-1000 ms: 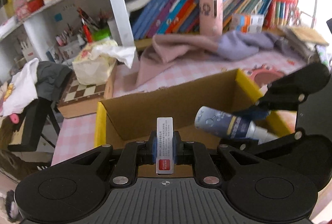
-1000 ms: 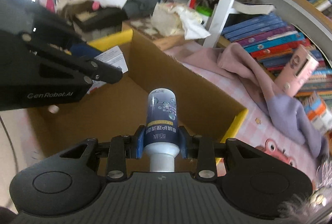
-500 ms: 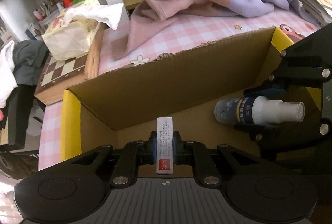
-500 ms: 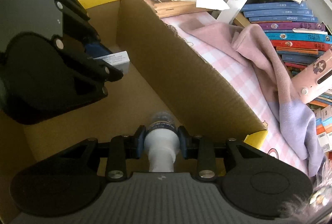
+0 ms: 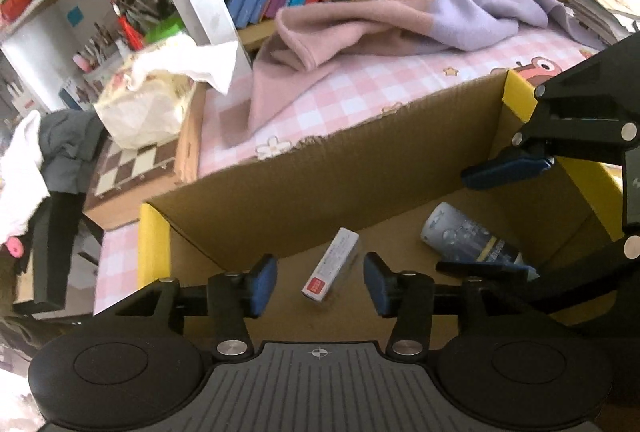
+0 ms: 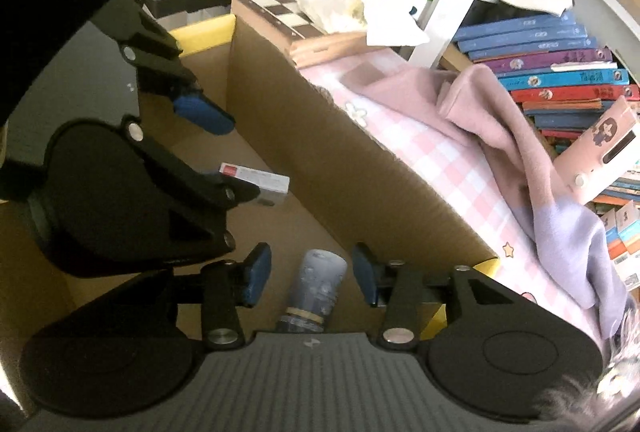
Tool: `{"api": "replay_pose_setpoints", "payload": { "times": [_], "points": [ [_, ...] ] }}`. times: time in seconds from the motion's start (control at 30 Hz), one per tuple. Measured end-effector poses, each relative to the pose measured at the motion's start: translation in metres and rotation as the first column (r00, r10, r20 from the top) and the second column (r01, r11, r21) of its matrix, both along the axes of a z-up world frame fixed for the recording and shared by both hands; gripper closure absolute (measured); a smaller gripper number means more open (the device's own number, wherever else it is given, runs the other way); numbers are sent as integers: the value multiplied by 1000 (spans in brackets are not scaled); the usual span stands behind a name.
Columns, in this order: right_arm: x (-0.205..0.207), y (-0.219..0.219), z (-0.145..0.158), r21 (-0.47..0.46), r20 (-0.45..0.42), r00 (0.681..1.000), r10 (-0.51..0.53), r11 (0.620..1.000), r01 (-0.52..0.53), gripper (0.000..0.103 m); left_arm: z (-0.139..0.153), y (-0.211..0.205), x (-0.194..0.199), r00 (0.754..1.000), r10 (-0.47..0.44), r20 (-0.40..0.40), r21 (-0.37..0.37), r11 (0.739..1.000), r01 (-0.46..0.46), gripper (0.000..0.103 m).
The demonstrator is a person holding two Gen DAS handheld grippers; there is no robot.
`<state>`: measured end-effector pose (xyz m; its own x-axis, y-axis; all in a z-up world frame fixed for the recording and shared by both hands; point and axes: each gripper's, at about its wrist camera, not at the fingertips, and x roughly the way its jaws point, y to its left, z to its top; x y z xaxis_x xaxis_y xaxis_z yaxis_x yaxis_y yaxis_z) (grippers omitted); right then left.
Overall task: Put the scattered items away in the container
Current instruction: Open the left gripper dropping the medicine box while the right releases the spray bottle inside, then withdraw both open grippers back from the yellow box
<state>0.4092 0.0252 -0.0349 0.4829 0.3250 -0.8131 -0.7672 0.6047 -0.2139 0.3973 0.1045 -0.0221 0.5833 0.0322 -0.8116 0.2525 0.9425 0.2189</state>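
Both of your claws hang over the open cardboard box (image 5: pixel 360 168), and both are letting go. Your left claw (image 5: pixel 320 284) has its jaws opening; the blue pads stand clear on either side of the small white-and-red carton (image 5: pixel 330 266), which lies on the box floor just ahead of the claw and between the fingertips, touching neither. Its long axis runs away from you and leans a little to the right, so it lies almost in line with the fingers.

Your right claw (image 6: pixel 306 274) is opening too. The spray bottle (image 6: pixel 316 290) lies directly below and between its pads, with a gap showing on each side, so nothing is pinched. The bottle's long axis points straight out along the fingers, its rounded base farthest from you and its neck hidden under the claw's body.

From the left wrist view, the bottle (image 5: pixel 468 238) sits to the right of the carton, near the right-hand wall of the box, beneath your right claw (image 5: pixel 500 216).

Both things appear to be in the container already, so I judge this drop finished. Your next move is likely a straight lift out. Since each object lies lengthwise between the fingers, pulling back and up along that same line should clear them without a nudge. The pink checked desk (image 5: pixel 360 88) lies beyond the far wall of the box.
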Motion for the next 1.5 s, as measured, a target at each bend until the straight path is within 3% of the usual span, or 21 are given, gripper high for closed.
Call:
{"api": "replay_pose_setpoints", "payload": {
  "times": [0.37, 0.43, 0.7, 0.97, 1.23, 1.33, 1.5],
  "points": [
    [-33, -14, 26, 64, 54, 998, -36, 997, 33, 59, 32, -3, -37, 996, -6, 86, -25, 1000, 8, 50],
    [-43, -18, 32, 80, 68, 997, -45, 996, 40, 59, 39, -4, -47, 993, -5, 114, -31, 999, 8, 45],
    [-83, -38, 61, 157, 151, 984, -99, 985, 75, 58, 72, 1, -99, 974, 13, 226, -65, 998, 2, 35],
    [-132, -62, 90, 285, 183, 964, -193, 949, 136, 58, 93, 4, -161, 950, 51, 307, -103, 994, -20, 34],
    [-189, -92, 107, 410, 185, 936, -298, 889, 202, 57, 90, 25, -225, 914, 225, 338, -228, 962, -152, 30],
    [-208, -102, 106, 437, 180, 928, -326, 872, 222, 57, 87, 27, -245, 907, 236, 349, -227, 960, -162, 28],
    [-238, -109, 96, 422, 193, 926, -324, 880, 219, 57, 80, 30, -277, 912, 247, 327, -222, 958, -180, 26]
  ]
}}
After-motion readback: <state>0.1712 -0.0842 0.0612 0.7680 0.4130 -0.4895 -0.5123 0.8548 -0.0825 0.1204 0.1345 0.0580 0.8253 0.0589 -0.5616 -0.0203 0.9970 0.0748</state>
